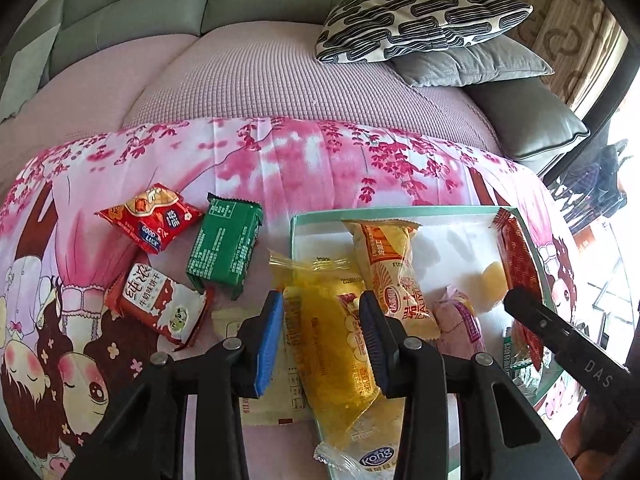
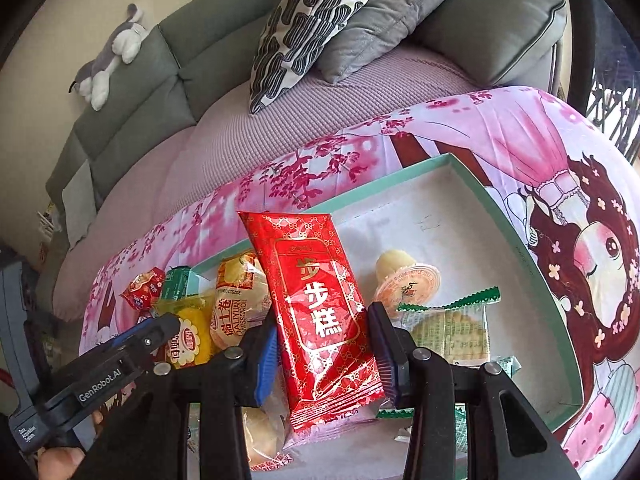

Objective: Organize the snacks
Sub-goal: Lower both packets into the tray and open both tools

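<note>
Fig.: my left gripper [image 1: 322, 312] clamped the yellow pkt [image 1: 332, 344], right gripper [image 2: 322, 336] the red cake pkt [image 2: 320, 312]; I judged each best lowered flat into the tray [image 2: 500, 208], jaws opened only afterwards.

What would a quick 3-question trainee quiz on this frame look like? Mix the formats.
1. True or false: the right gripper holds the red packet over the mint-green tray.
2. Which packet sits between the fingers of the left gripper? A) green packet B) yellow packet C) purple packet
3. Fill in: the green packet lies on the ____ cloth, outside the tray.

Key:
1. True; both pads press the packet's sides.
2. B, the yellow packet, lying across the tray's left edge.
3. Pink floral cloth.
</note>
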A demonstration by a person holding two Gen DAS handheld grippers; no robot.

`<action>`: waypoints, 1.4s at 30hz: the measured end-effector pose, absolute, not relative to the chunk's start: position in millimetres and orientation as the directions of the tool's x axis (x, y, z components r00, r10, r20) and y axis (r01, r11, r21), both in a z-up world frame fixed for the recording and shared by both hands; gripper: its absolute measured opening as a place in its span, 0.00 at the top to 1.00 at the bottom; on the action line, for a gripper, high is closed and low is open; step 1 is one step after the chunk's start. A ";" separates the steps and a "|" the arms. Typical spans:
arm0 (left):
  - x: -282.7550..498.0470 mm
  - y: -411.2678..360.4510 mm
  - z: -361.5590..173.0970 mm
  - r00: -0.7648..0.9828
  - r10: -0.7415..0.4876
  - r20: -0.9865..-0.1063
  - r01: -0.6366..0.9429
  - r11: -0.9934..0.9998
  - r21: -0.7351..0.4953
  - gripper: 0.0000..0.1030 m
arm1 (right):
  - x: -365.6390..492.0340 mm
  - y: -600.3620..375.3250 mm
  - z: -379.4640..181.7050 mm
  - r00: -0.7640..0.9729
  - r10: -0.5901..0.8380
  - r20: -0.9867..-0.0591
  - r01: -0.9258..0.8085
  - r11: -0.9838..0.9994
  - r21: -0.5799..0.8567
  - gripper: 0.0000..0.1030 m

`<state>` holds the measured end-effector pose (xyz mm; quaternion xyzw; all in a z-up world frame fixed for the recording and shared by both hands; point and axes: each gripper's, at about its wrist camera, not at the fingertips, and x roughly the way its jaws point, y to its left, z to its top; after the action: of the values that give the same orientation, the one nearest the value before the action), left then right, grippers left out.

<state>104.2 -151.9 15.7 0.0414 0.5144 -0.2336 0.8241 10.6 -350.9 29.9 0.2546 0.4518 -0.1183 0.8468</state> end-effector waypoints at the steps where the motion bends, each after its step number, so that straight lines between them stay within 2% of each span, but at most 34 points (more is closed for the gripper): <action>1: 103.4 -151.9 15.1 0.356 -0.346 -0.868 0.428 0.886 -0.177 0.61 | 10.9 -350.6 28.5 0.560 0.030 -0.828 0.431 0.843 0.323 0.57; 5: 99.6 -150.5 16.4 0.335 -0.362 -0.870 0.430 0.880 -0.201 0.62 | 12.1 -350.0 23.2 0.547 0.027 -0.837 0.434 0.845 0.312 0.57; 37: 98.9 -139.9 2.6 0.332 -0.281 -0.900 0.381 0.913 -0.145 0.62 | 22.3 -342.0 12.2 0.456 -0.038 -0.889 0.443 0.876 0.189 0.57; 42: 96.6 -139.5 8.6 0.333 -0.280 -0.901 0.377 0.915 -0.145 0.62 | 23.1 -335.8 16.9 0.445 -0.054 -0.894 0.428 0.890 0.159 0.46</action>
<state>96.6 -139.5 8.6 0.0448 0.5413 -0.2012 0.8152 23.1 -335.8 16.9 0.1845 0.5065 -0.1453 0.8297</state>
